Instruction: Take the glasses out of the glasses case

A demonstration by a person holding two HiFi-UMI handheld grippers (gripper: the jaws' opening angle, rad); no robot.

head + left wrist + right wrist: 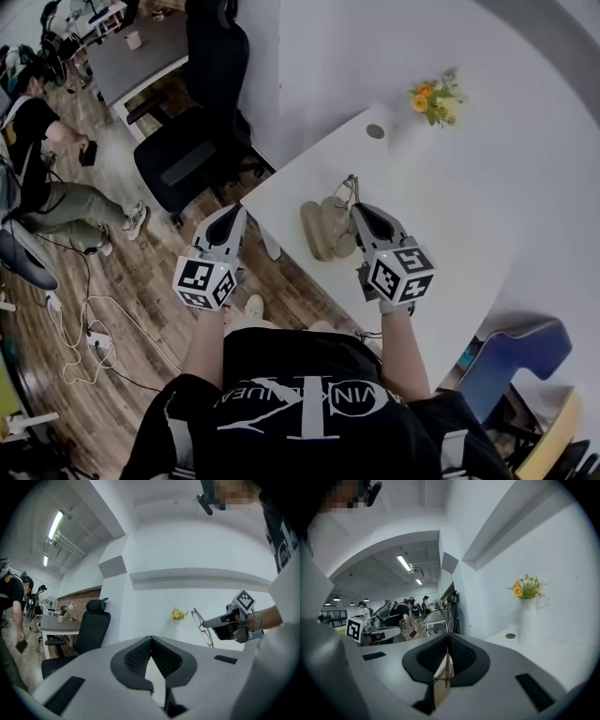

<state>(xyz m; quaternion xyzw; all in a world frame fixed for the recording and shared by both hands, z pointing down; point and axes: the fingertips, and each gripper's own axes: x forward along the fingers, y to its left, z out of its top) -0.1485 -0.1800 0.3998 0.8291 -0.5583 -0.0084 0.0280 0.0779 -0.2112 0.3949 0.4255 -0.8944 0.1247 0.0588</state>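
The thin wire-framed glasses (350, 190) hang in the air just above the open tan glasses case (317, 231), which lies on the white table (441, 216). My right gripper (355, 209) is shut on the glasses' frame; in the right gripper view a lens (437, 620) stands up past the closed jaw tips, with the case (440, 688) below. My left gripper (238, 212) is shut and empty, left of the case at the table's edge. From the left gripper view I see the glasses (202, 626) sticking out of the right gripper (213, 620).
A white vase of orange flowers (433, 99) stands at the table's far side by the wall, near a round cable hole (375, 131). A black office chair (202, 122) is left of the table. A blue chair (517, 352) sits at the right. People stand far off.
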